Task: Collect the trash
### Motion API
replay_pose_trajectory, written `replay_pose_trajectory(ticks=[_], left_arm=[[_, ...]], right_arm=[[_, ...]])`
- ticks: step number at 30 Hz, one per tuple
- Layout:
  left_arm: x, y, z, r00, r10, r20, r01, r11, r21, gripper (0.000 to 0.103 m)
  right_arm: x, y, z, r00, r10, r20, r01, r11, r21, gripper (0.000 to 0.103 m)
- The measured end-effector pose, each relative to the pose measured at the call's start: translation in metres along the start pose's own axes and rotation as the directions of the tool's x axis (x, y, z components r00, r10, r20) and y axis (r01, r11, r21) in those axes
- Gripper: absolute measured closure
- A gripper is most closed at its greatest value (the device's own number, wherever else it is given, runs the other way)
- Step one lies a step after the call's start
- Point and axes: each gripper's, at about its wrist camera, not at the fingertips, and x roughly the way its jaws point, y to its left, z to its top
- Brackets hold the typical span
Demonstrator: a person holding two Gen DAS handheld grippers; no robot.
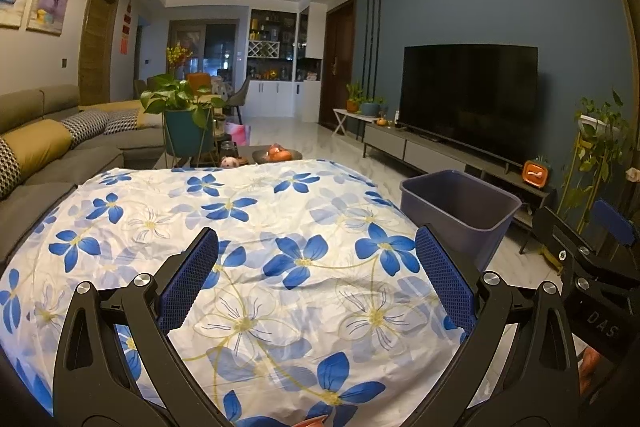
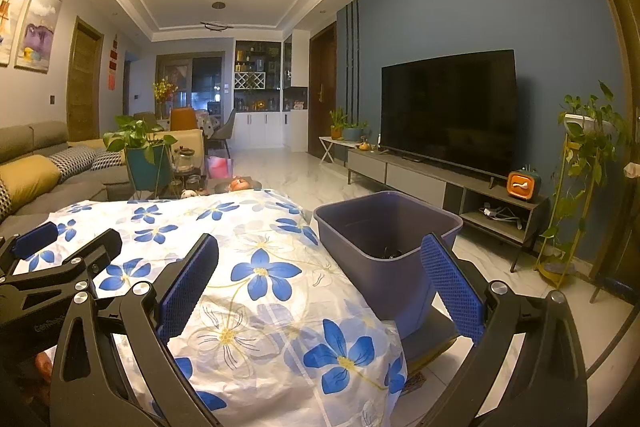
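Two grippers, left (image 1: 316, 271) and right (image 2: 320, 275), spread wide and empty above a bare floral tablecloth (image 1: 280, 227); purple bin (image 2: 384, 227) at two o'clock, dark scraps inside. Possible risk: snagging cloth, no trash visible.

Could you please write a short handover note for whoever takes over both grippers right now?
Left gripper: open, empty, above the floral cloth.
Right gripper: open, empty, between the cloth's right edge and the purple bin.
The bin stands just right of the cloth; something dark lies at its bottom, too unclear to name.
No trash shows on the cloth.
Left: check for stray trash, otherwise finish.
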Motion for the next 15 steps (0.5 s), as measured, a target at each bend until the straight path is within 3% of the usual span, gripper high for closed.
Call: replay_pose_trajectory(ticks=[15], left_arm=[[-0.0005,-0.0039,0.0023,1.0,-0.008,-0.003,0.008,1.0,-0.005,0.006]], right_arm=[[-0.0003,-0.003,-0.0001,1.0,0.0,-0.005,0.0,1.0,0.014,0.006]])
